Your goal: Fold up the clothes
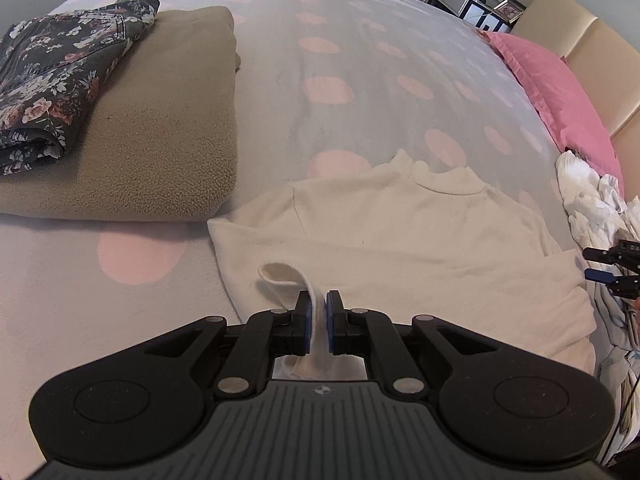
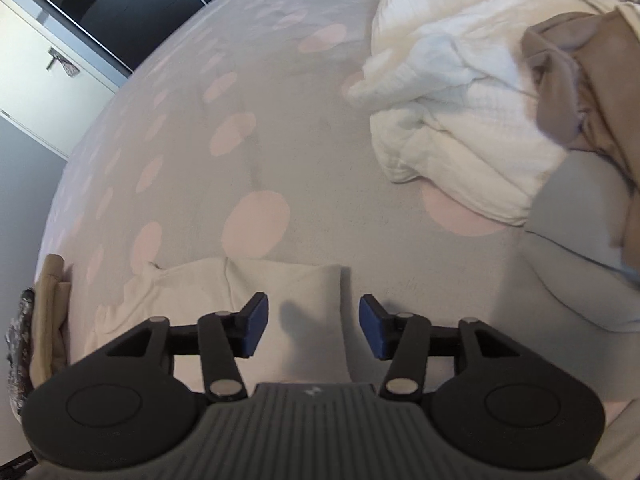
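A cream sweater (image 1: 400,232) lies flat on the bed with its collar toward the far side and both sleeves folded in. My left gripper (image 1: 319,324) is shut on a raised fold of its cuff or hem (image 1: 288,280) near the lower left of the garment. My right gripper (image 2: 313,328) is open and empty, hovering just above the sweater's right edge (image 2: 288,280). The right gripper also shows in the left wrist view (image 1: 612,266) at the far right.
A folded beige fleece (image 1: 160,128) with a folded floral garment (image 1: 52,80) on top sits at the left. A heap of unfolded white and tan clothes (image 2: 480,100) lies at the right. A pink pillow (image 1: 560,92) and the headboard are beyond. The grey spread has pink dots (image 2: 256,220).
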Tool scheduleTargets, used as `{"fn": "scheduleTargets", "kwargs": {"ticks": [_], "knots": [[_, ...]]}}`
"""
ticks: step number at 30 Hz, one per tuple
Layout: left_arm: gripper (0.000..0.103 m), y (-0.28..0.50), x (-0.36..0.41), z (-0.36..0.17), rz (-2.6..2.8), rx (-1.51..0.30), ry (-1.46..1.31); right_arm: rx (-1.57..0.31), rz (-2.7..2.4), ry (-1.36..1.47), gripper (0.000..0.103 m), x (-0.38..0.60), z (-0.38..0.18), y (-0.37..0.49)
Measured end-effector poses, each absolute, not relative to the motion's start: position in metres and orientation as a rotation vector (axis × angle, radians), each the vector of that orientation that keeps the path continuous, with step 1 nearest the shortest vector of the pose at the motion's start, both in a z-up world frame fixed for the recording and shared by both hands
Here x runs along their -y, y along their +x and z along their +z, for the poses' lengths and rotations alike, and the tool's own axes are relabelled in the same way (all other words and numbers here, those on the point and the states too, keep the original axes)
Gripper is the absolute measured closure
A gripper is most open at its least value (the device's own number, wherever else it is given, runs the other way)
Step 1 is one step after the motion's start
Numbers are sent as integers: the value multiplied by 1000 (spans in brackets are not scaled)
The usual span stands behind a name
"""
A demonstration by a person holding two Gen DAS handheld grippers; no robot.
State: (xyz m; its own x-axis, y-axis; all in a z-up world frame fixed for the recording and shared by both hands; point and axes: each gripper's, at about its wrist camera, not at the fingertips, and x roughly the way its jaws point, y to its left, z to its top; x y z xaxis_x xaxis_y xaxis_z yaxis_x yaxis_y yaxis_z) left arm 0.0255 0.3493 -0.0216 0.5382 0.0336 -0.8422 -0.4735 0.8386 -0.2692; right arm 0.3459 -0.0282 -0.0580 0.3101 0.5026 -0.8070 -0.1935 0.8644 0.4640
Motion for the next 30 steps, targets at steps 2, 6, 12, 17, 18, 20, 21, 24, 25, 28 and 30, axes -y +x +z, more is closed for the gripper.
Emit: {"fn": "scheduleTargets", "kwargs": {"ticks": [2,6,12,17,18,20,21,24,25,28,30], "knots": [[98,26,-351,-22,314,-963,-511,-1194,466,295,63,21,-66,351],[98,28,-351,-17,318,-939,-491,-1142,445,272,93,16,-61,355],[98,34,-352,-27,344,-991,-435,-1075,434,50,92,-3,-65,354],[98,33,-351,-35,348,-1031,-424,-1059,432,31,70,6,-54,350],[98,32,-350,-34,348,-1029,-422,-1049,436,43,70,10,-47,347],[94,31,-349,-31,349,-1026,-419,-1064,468,35,70,14,-44,336],[93,31,-348,-29,348,-1024,-419,-1071,483,31,70,16,-42,330],[87,29,-345,-22,353,-1013,-415,-1093,531,20,66,21,-37,313],[85,28,-344,-20,354,-1008,-414,-1100,547,16,65,23,-35,307],[81,23,-341,-11,355,-989,-411,-1114,597,-14,61,26,-32,292],[79,19,-338,-5,363,-977,-399,-1106,636,-69,59,22,-34,283]]}}
